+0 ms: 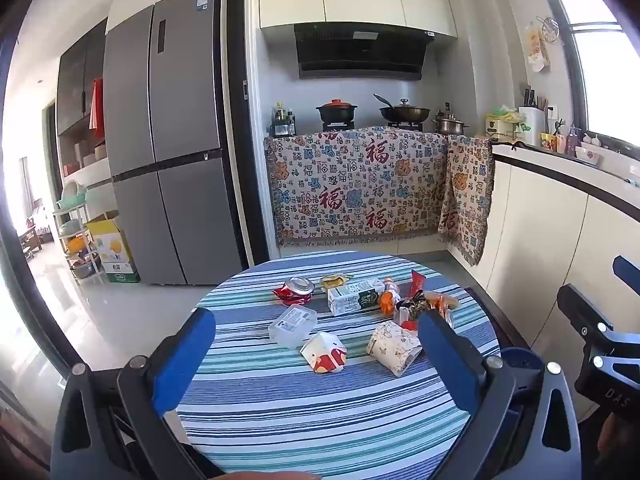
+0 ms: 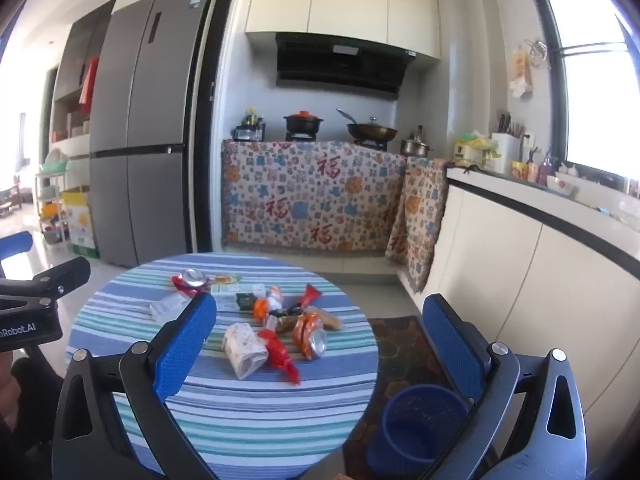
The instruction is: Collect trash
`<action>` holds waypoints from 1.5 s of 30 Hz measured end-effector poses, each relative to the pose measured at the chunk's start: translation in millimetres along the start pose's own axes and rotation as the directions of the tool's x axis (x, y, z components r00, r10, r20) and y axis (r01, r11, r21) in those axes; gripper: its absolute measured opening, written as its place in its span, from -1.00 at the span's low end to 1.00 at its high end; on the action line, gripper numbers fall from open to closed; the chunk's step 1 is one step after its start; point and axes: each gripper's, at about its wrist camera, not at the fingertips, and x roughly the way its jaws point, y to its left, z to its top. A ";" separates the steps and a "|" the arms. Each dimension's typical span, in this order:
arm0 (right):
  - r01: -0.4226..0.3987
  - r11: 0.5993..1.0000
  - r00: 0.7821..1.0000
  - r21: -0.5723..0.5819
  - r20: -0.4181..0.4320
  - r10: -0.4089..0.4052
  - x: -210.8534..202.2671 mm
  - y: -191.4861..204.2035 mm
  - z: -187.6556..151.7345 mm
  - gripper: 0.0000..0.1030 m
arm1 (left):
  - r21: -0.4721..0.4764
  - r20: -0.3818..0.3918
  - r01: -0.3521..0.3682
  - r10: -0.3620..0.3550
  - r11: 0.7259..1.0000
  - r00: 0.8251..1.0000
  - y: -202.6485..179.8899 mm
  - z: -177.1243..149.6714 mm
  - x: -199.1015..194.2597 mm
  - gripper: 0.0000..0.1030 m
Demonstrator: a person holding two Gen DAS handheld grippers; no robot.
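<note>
Trash lies scattered on a round table with a blue striped cloth (image 1: 280, 408) (image 2: 248, 412). A crushed red can (image 1: 296, 289) (image 2: 191, 281), a clear plastic box (image 1: 292, 325) (image 2: 166, 307), a green and white carton (image 1: 352, 299), a small red and white carton (image 1: 325, 352), a floral paper box (image 1: 394, 347) (image 2: 244, 350), a red wrapper (image 2: 280, 354) and an orange can (image 2: 311, 336) are among it. My left gripper (image 1: 316, 332) hovers open above the near trash, holding nothing. My right gripper (image 2: 320, 316) is open too, above the table's right side. A blue bin (image 2: 420, 428) stands on the floor, right of the table.
A grey fridge (image 1: 168, 152) stands at the back left. A stove counter draped in a patterned cloth (image 1: 360, 184) runs behind the table. White cabinets (image 2: 540, 280) line the right. A dark rug (image 2: 400, 344) lies under the bin.
</note>
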 end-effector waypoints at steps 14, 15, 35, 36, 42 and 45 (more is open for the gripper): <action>-0.010 1.000 1.000 0.023 0.008 0.010 1.2 -9.3 -0.3 0.99 | -0.049 -0.033 0.038 -0.039 0.998 0.999 10.9 4.8 -10.4 1.00; -0.005 1.000 1.000 0.030 0.011 0.004 -2.9 -8.3 -4.0 0.99 | -0.050 -0.029 0.036 -0.038 0.998 0.999 11.6 4.7 -11.7 1.00; -0.011 0.999 0.999 0.033 0.030 0.010 -5.0 -7.2 -7.5 0.99 | -0.057 -0.032 0.036 -0.038 0.998 0.999 10.2 -2.7 -7.1 1.00; -0.012 0.999 0.999 0.033 0.030 0.011 -5.0 -7.3 -7.5 0.99 | -0.057 -0.032 0.036 -0.038 0.998 0.999 10.5 -3.5 -7.5 1.00; -0.018 0.999 0.999 0.029 0.032 0.017 -4.8 -5.3 -8.7 0.99 | -0.057 -0.030 0.032 -0.033 0.998 0.999 9.4 -4.3 -8.2 1.00; -0.020 0.999 0.999 0.030 0.032 0.019 -4.8 -6.0 -8.6 0.99 | -0.056 -0.029 0.028 -0.030 0.998 0.999 9.2 -5.0 -7.9 1.00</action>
